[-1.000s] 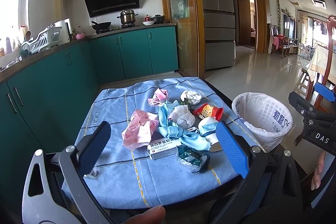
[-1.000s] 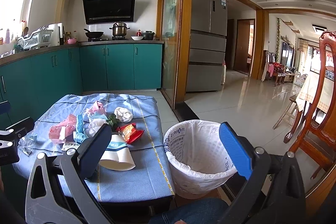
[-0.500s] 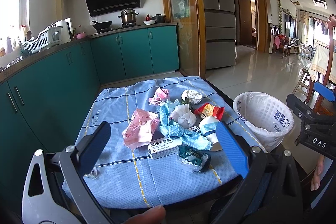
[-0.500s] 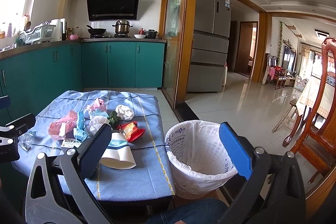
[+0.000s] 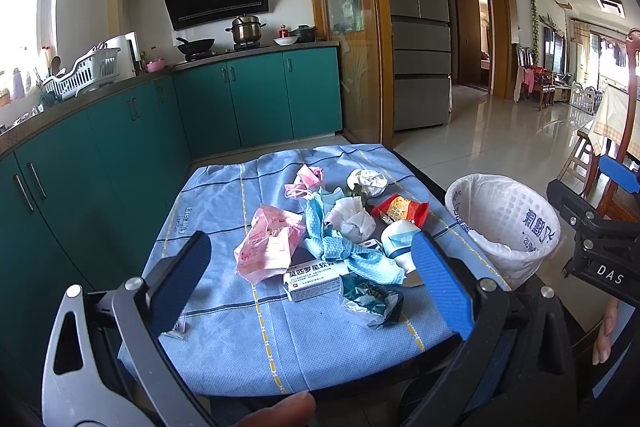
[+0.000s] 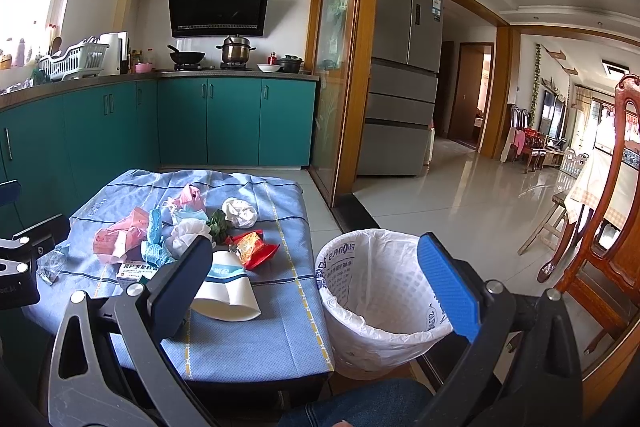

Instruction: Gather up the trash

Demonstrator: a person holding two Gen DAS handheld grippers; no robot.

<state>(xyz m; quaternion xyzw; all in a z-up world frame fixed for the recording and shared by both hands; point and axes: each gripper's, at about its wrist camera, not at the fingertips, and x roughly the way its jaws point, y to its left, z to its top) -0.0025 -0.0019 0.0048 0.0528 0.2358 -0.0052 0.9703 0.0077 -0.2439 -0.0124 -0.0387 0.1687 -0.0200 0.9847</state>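
1. The trash sits heaped mid-table on the blue cloth: a pink wrapper (image 5: pixel 269 249), a light blue rag (image 5: pixel 340 247), a crumpled white tissue (image 5: pixel 352 219), a red snack packet (image 5: pixel 400 207) and a white medicine box (image 5: pixel 318 277).
2. A white paper cup (image 6: pixel 226 287) lies on its side at the heap's 4 o'clock edge in the right wrist view.
3. The table (image 5: pixel 280 339) is low, cloth draped over it.
4. A white-lined bin (image 6: pixel 380 303) stands on the floor just beside the table, at its 3 o'clock.
5. The left gripper (image 5: pixel 308 279) hangs released, empty, near the table's front edge.
6. The right gripper (image 6: pixel 316 279) is likewise spread wide, holding nothing, between cup and bin.
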